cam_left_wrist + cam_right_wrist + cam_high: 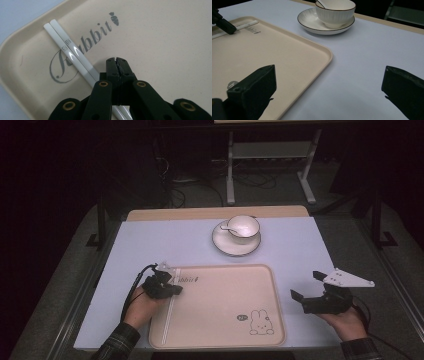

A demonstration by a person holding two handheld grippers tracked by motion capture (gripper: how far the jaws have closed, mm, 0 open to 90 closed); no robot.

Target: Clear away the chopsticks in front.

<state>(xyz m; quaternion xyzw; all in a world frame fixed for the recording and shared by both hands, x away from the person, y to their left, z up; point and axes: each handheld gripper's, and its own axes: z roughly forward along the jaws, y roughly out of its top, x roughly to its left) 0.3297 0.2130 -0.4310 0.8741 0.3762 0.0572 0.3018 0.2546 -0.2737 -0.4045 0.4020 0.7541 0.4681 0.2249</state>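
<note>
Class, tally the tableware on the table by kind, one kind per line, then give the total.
Tray: 1
Chopsticks: 2
Saucer: 1
Bowl: 1
Spoon: 1
Total: 6

Both grippers [167, 285] [309, 294] are looking all black, brass-ringed screws showing, cables trailing. The person's wearing dark plaid sleeves [117, 342]; a grey three-cornered plate [347, 278] is topping the right one.

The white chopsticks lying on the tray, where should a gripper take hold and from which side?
Probably grip the chopsticks mid-length, coming straight down with the fingers across both. They lie flat and side by side along the tray left rim, so ends offer little purchase.
</note>
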